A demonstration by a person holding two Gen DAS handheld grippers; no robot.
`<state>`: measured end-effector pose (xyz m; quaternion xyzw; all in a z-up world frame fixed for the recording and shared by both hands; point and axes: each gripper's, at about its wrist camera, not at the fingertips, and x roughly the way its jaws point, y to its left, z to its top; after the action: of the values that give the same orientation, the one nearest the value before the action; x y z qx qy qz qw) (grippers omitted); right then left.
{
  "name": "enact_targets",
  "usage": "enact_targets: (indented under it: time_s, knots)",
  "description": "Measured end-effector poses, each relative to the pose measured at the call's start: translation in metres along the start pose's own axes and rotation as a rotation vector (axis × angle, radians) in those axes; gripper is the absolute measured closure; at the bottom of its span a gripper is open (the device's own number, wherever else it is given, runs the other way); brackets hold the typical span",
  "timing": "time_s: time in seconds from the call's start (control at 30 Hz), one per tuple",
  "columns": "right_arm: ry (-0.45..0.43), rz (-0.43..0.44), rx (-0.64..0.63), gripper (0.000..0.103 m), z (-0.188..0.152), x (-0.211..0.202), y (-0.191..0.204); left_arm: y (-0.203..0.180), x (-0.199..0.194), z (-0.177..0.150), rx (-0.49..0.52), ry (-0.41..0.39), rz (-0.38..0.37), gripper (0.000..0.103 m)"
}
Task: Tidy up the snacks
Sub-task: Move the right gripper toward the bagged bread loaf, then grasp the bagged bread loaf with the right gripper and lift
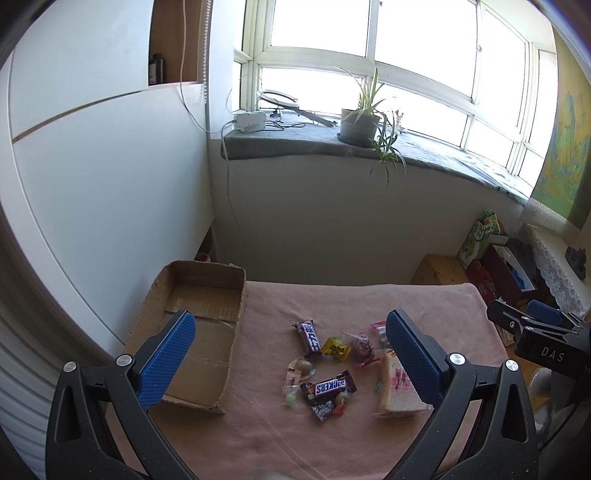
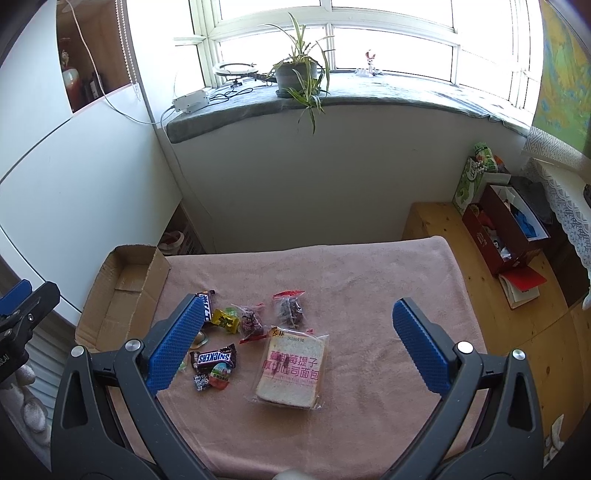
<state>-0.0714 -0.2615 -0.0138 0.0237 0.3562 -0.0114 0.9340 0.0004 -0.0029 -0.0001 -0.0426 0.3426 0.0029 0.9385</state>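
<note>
Right wrist view: right gripper (image 2: 297, 345) hovering spread wide, empty, above clear-wrapped sliced bread pack (image 2: 291, 369) lying between fingers. Left gripper (image 1: 290, 350) also gaping, empty; brown open cardboard box (image 1: 195, 332) beneath left finger. Suggest squeezing bread lightly, avoiding crushing.

bright window (image 2: 332, 14) | potted plant (image 2: 299, 74) on sill | white walls | wood floor (image 2: 517, 325)

Snacks (image 1: 328, 369) beside cardboard box (image 1: 195, 332)
</note>
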Motion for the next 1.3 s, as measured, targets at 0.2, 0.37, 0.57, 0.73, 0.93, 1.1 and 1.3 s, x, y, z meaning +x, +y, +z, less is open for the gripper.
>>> enact_targets:
  time_s: [0.2,0.37,0.57,0.73,0.93,1.1,1.3]
  knots:
    - [-0.014,0.031,0.002,0.000,-0.002,0.009,0.001,-0.001,0.010,-0.003,0.005,0.025,-0.008,0.001]
    - [0.030,0.033,-0.007,0.000,-0.006,0.016,0.001,-0.005,0.020,-0.008,0.006,0.056,-0.027,0.001]
    - [0.035,0.038,-0.009,0.000,-0.011,0.024,-0.004,-0.006,0.034,-0.016,0.011,0.104,-0.048,0.001]
    - [0.031,0.119,0.077,0.000,-0.020,0.037,-0.025,-0.003,0.059,-0.031,-0.018,0.210,-0.153,0.001]
    - [0.121,0.102,0.089,0.000,-0.033,0.067,-0.044,-0.012,0.085,-0.052,-0.013,0.300,-0.200,0.007]
    - [0.231,0.164,0.139,0.000,-0.051,0.091,-0.055,-0.029,0.104,-0.065,-0.011,0.373,-0.287,0.017]
    - [0.290,0.230,0.166,0.000,-0.065,0.111,-0.056,-0.046,0.135,-0.077,-0.035,0.485,-0.393,0.043]
